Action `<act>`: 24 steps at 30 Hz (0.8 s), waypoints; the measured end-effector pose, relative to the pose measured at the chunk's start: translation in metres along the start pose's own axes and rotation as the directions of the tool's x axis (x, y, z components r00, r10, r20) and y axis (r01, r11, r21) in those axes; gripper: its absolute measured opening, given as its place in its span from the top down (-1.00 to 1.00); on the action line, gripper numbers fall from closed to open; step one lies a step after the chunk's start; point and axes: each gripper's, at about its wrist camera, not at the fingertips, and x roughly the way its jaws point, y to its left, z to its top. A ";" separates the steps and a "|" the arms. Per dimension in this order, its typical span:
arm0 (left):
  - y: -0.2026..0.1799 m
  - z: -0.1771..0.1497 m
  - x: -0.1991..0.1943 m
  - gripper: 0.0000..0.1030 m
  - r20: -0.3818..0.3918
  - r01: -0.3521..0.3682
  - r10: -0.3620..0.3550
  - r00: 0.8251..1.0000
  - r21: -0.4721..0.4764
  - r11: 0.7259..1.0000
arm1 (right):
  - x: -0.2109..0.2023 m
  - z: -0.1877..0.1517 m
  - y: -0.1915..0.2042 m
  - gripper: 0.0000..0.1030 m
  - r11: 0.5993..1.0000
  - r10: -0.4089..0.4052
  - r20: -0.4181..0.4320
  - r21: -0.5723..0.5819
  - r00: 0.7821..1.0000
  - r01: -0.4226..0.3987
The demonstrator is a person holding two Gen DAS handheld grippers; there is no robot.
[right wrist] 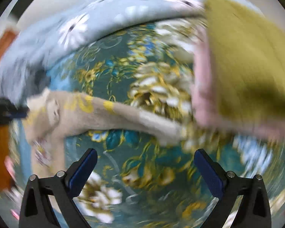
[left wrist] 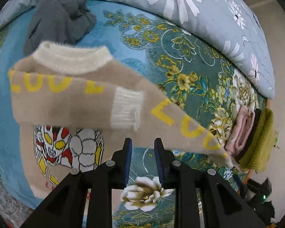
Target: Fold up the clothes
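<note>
A fuzzy beige knitted sweater with a cream collar, yellow letters and a cartoon figure on the chest (left wrist: 70,98) lies spread on the bed's teal floral bedspread (left wrist: 190,60). One sleeve is already folded across the chest, its cream ribbed cuff (left wrist: 126,108) resting near the middle. The other sleeve (left wrist: 190,125) stretches out sideways toward a stack of folded clothes, pink, dark and olive green (left wrist: 254,140), at the bed's edge.

The left gripper (left wrist: 143,142) hovers just over the sweater's lower edge, its jaws a narrow gap apart and holding nothing. The right gripper (right wrist: 145,157), seen through heavy blur, is spread wide and empty above the bedspread, with the outstretched sleeve's cuff (right wrist: 161,125) just ahead of it.

The step in hand looks like the sleeve folds, half done. Next, the right gripper likely needs to pinch that far cuff and carry it across the chest, laying it flat. A crumpled grey garment (left wrist: 60,15) waits beyond the collar.
</note>
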 end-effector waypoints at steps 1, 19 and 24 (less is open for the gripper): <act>0.005 -0.002 -0.002 0.52 0.003 0.003 -0.003 1.000 -0.006 1.000 | 0.007 0.007 0.004 -1.00 0.998 -0.028 -0.018 -0.059 0.999 0.027; 0.176 -0.073 -0.059 0.52 0.083 0.073 -0.052 0.995 -0.276 0.958 | 0.047 0.002 0.041 0.82 0.972 -0.151 -0.260 -0.212 0.954 0.096; 0.225 -0.094 -0.072 0.52 0.114 0.134 -0.101 0.988 -0.338 0.931 | 0.004 -0.021 0.077 0.83 0.990 0.002 -0.278 -0.137 0.961 -0.042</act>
